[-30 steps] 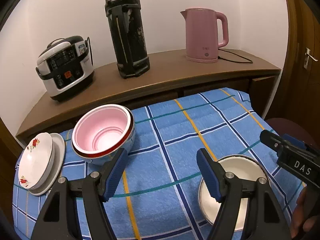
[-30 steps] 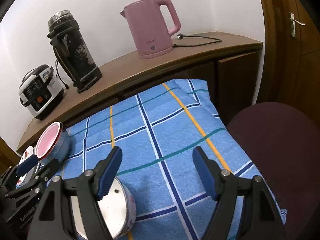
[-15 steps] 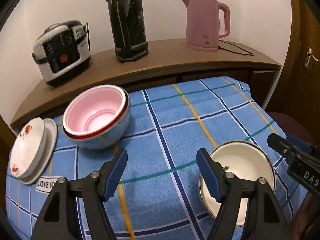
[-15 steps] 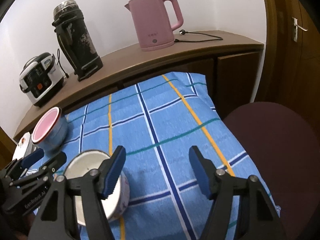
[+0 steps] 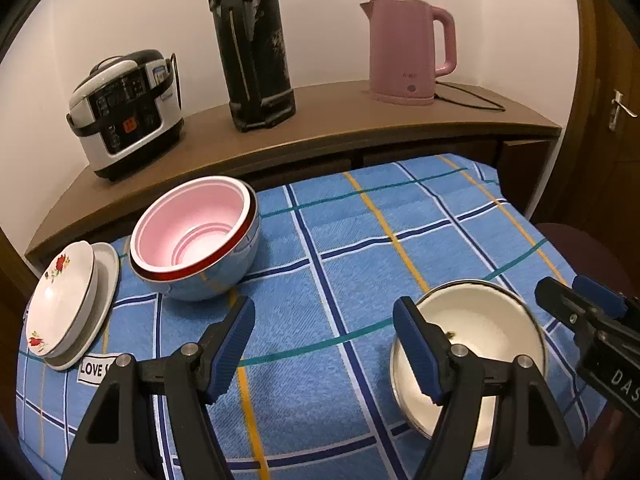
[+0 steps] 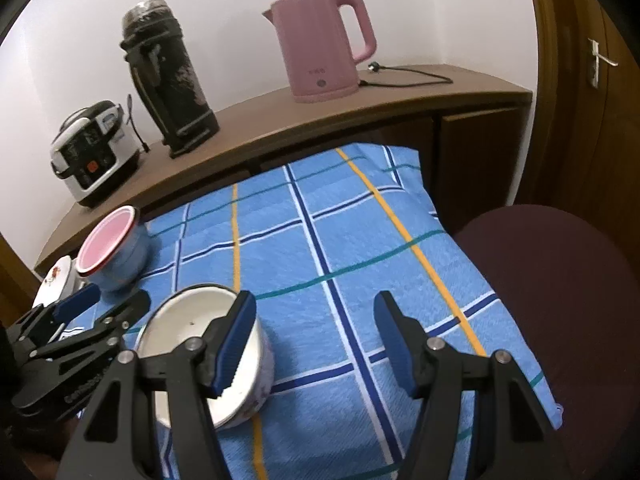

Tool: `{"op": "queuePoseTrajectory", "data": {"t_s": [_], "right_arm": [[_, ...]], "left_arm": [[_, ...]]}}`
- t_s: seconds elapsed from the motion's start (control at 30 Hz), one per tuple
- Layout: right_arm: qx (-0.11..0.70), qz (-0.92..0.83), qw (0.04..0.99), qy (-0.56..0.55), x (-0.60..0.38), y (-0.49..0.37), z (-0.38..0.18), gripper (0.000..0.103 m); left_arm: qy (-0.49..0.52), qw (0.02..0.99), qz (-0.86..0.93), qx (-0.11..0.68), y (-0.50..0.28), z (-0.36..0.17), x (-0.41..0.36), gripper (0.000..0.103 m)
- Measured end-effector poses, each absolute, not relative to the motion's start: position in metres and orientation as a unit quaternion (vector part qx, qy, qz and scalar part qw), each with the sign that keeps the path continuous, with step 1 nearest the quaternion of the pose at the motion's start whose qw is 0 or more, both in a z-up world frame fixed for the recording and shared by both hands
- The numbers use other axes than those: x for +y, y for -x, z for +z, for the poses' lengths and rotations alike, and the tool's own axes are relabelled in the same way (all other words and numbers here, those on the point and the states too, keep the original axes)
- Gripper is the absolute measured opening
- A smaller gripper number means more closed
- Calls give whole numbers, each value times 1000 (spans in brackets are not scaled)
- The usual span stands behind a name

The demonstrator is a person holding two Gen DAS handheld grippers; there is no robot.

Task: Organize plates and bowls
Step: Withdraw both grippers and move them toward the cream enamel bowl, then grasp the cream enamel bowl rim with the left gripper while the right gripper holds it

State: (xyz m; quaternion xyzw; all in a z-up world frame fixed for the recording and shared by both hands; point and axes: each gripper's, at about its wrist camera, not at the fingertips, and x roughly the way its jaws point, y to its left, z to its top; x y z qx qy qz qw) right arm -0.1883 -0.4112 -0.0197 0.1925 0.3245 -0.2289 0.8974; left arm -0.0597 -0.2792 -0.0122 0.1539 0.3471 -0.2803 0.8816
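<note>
one white bowl (image 6: 192,332) beside the right gripper (image 6: 316,344) fingers

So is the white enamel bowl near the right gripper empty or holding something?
Nearly empty. The white enamel bowl stands upright on the checked cloth, its white inside bare except for one small dark speck; what that speck is cannot be told.

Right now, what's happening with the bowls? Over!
Left hand-held gripper open, empty. Right hand-held gripper closing, nothing gripped. White bowl loose on cloth. Path clear.
</note>
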Motion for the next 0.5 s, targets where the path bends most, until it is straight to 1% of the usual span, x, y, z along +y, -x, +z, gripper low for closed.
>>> {"op": "queuePoseTrajectory", "data": {"t_s": [0.07, 0.13, 0.2, 0.3, 0.5], "right_arm": [[329, -221, 898, -193, -408, 186, -21, 63], [338, -214, 894, -201, -406, 184, -26, 59], [349, -209, 890, -205, -404, 181, -33, 49], [360, -204, 886, -209, -403, 178, -40, 41], [364, -202, 885, -210, -401, 177, -43, 39]], "left_arm": [[-153, 880, -284, 348, 63, -11, -280, 74], [-160, 878, -286, 350, 67, -13, -282, 74], [-167, 877, -281, 352, 69, -16, -284, 74], [-173, 875, -275, 358, 69, -22, -284, 74], [-175, 872, -270, 369, 68, -31, -285, 74]]}}
